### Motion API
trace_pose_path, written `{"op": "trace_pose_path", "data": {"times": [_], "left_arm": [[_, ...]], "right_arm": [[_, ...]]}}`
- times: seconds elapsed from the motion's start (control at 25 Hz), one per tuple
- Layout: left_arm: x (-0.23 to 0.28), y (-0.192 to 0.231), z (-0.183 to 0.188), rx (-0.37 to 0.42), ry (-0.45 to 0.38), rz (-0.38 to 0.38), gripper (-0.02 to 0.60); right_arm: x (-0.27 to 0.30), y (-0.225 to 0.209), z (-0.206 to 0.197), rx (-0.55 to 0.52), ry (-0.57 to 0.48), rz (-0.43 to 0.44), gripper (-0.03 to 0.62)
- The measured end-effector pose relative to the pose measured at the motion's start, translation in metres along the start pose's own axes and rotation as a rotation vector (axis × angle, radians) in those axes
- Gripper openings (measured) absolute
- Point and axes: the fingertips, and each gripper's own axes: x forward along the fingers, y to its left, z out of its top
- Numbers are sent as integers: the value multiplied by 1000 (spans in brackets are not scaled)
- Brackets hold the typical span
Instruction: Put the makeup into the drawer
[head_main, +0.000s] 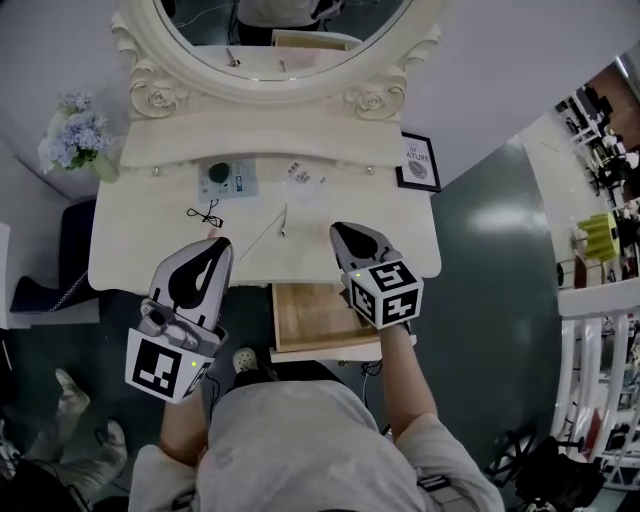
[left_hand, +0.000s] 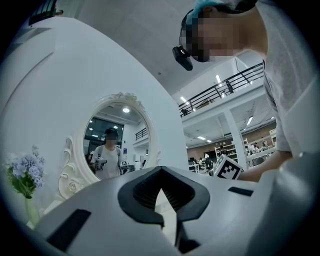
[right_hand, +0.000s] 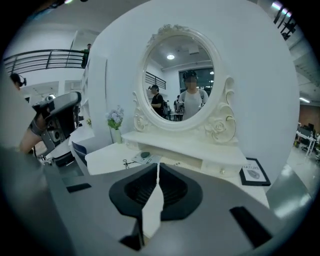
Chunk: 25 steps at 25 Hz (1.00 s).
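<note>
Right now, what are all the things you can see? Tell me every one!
vanity table: one, cream, centre
mirror: one, oval, cream frame, behind the table
flowers: one bunch, pale blue, table's left end
framed picture: one, black frame, right end
round compact: one, green, on a card, tabletop
clear packet: one, beside it
black cord: one, tabletop
thin stick: at least one, pale, mid-table
drawer: one, wooden, open, empty
left gripper: shut, empty
right gripper: shut, empty
</note>
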Motion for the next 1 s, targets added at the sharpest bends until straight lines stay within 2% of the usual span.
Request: {"op": "trace_pose_path", "data": {"times": [0.4,0.6,0.72,0.8,0.88,1.0], "left_arm": [[2,0,-8,6,20,37,11],[-9,-1,-28,32,114,35,11],[-13,-1,-31,37,131,50,11],[-14,2,-28,34,124,73,11],[-17,3,-30,34,132,84,11],[-20,5,-29,34,130,105,11]], "right_arm": [[41,-37,-58,92,191,-2,26],[58,-47,-79,112,267,5,28],[66,-50,-88,129,293,8,28],[70,-50,-93,138,308,13,47],[76,-50,-97,142,324,20,104],[81,-53,-103,142,344,9,112]]}}
